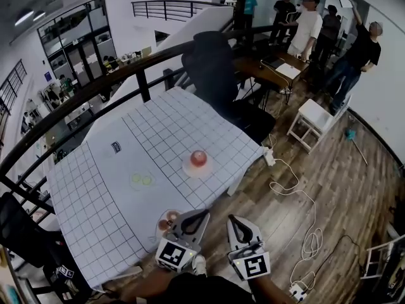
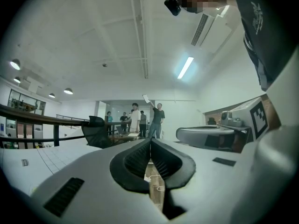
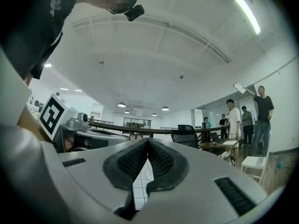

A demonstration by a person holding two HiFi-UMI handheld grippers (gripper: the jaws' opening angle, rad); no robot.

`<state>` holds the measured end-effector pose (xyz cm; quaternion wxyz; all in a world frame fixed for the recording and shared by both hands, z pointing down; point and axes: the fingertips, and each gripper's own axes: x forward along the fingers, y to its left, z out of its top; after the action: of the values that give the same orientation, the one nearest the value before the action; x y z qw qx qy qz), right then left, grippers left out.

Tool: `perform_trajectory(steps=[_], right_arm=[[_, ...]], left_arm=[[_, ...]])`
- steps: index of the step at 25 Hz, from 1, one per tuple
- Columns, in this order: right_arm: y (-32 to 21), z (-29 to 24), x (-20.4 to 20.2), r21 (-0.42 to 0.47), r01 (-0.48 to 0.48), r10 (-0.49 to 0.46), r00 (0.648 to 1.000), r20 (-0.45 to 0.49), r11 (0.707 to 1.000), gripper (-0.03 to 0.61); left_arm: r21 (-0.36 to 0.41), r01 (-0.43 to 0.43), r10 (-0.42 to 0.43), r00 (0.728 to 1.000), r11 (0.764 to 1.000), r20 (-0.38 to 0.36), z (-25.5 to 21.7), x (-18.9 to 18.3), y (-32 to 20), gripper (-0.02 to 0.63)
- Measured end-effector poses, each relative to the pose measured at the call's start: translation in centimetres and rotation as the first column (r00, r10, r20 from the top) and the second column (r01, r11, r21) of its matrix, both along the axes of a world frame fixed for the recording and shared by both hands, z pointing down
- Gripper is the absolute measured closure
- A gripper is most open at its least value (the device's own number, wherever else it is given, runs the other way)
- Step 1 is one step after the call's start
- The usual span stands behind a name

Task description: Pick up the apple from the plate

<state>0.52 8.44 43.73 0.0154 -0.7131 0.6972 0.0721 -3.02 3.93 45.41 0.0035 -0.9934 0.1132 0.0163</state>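
Note:
A red apple [image 1: 199,158] rests on a small white plate [image 1: 188,168] near the right edge of the table with the grid cloth [image 1: 114,195]. Both grippers hang low at the table's near edge, well short of the plate. My left gripper [image 1: 203,213] [image 2: 150,141] is shut, its black pads meeting with nothing between them. To its right, my right gripper [image 1: 231,219] [image 3: 147,141] is shut and empty too. Both point level toward the room. Neither gripper view shows the apple.
A second plate [image 1: 162,230] holding something brown sits just left of my left gripper. Two green pieces [image 1: 142,179] lie mid-table. A black chair [image 1: 218,75] stands behind the table, a white stool [image 1: 313,116] and floor cables [image 1: 297,195] to the right. Several people stand at the back.

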Motion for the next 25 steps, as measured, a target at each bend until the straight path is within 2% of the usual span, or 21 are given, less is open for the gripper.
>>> perform_trajectory(steps=[5,10,17,25], right_arm=[[-3.0,0.4,0.3,-0.027,0.006,-0.006,1.0,-0.027,1.0,0.555],[-4.8,0.7,1.1,-0.036,-0.001,0.001,1.0,-0.007,0.999,0.555],[-7.4,1.2,3.0,-0.04,-0.001,0.001,1.0,0.004,0.999,0.555],[-10.8,1.8,6.4,-0.038,0.052,-0.052,0.999,0.009,0.998,0.555]], left_arm=[[-0.015,-0.004,0.004,1.0,1.0,0.004,0.5,0.4,-2.7,0.592],[-0.034,-0.01,0.01,1.0,0.999,-0.014,0.4,0.6,-4.3,0.592],[-0.048,0.0,0.0,1.0,0.999,-0.004,1.2,1.9,-6.7,0.592],[-0.053,0.043,-0.042,0.999,0.998,0.028,2.6,5.1,-9.9,0.592]])
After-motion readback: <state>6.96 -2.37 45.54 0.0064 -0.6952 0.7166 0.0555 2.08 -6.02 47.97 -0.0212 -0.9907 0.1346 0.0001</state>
